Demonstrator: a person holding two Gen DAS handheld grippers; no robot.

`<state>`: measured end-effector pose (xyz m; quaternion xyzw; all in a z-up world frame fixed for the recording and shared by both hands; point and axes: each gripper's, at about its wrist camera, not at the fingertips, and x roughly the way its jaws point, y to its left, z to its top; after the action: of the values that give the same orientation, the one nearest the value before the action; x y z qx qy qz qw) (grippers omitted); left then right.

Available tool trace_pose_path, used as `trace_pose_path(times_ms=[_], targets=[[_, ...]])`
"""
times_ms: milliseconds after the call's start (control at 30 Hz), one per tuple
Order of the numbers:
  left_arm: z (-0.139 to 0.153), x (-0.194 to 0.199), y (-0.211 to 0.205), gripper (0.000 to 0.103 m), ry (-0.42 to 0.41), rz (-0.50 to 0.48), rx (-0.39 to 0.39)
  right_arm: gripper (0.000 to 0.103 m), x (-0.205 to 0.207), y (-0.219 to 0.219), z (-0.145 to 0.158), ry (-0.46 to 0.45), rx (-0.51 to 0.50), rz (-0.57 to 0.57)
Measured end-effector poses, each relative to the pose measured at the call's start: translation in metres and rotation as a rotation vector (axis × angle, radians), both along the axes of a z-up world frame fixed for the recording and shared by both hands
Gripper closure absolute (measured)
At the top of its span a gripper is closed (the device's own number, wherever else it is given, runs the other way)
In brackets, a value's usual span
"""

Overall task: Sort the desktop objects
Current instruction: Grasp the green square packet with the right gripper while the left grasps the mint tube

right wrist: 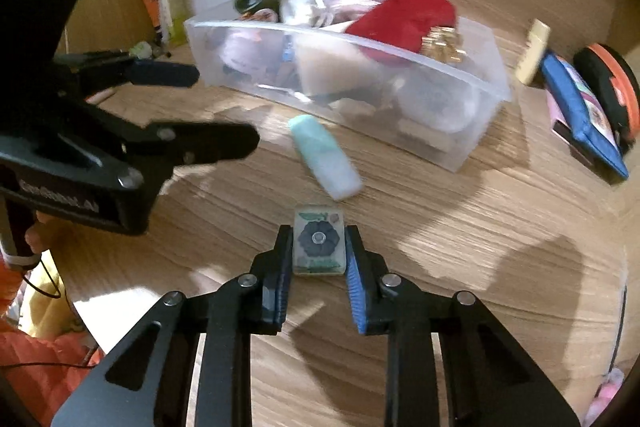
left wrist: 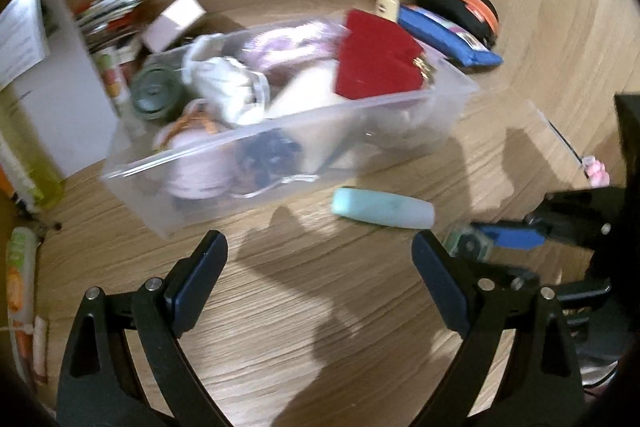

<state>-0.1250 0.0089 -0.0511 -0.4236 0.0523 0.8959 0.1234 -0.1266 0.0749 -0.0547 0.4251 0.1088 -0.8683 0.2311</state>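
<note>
a clear plastic rectangular bin [right wrist: 472,95] sits on the light wood-grain desk [right wrist: 460,247], packed full: a red velvet pouch with a gold clasp [right wrist: 404,15] lies on top at one end, with a white crumpled cloth bundle [left wrist: 228,87], a dark green round lidded jar [left wrist: 154,95] and pale pink rounded items beside it; the rest of the contents are too blurred to tell apart. behind the bin stand a white box with a paper label [left wrist: 28,39] and a small pale pink box [left wrist: 172,21]. off its far end lie a blue flat pouch [right wrist: 580,107] and a black and orange round zip case [right wrist: 612,83], touching each other.

a small pale rectangular tile with a dark blue flower print and a metal stud at its centre [right wrist: 318,241] lies on the desk between the fingers of the right gripper [right wrist: 318,247], whose blue ribbed pads press against both its sides, pinching it. a mint green and white capped tube [right wrist: 324,157] lies just beyond the tile, between it and the bin.

the left gripper [left wrist: 320,251] hovers over bare desk with its fingers spread wide and nothing between them, the tube ahead of it. white lettering on its body in the right wrist view is too blurred to read.
</note>
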Motion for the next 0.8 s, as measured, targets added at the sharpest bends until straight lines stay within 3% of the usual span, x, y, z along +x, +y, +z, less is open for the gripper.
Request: trace_pose_path(times_ms=[267,467,500,567,800], targets=[[-0.016,-0.021,0.038,0.009,-0.053,-0.075,-0.068,0.081,-0.002,0.050,0.014,0.020,-0.048,-0.105],[-0.022,-0.033,0.049,0.009,-0.071,-0.083,-0.076,0.081,-0.005,0.065,0.018,0.032,-0.069,-0.129],[-0.022,-0.033,0.049,0.013,-0.064,-0.083,-0.074,0.081,-0.006,0.065,0.018,0.034,-0.075,-0.131],[-0.023,-0.034,0.051,0.029,-0.067,-0.092,-0.075,0.081,-0.006,0.071,0.020,0.037,-0.084,-0.132],[-0.022,-0.033,0.043,0.030,-0.060,-0.074,-0.042,0.081,-0.009,0.074,0.021,0.040,-0.100,-0.130]])
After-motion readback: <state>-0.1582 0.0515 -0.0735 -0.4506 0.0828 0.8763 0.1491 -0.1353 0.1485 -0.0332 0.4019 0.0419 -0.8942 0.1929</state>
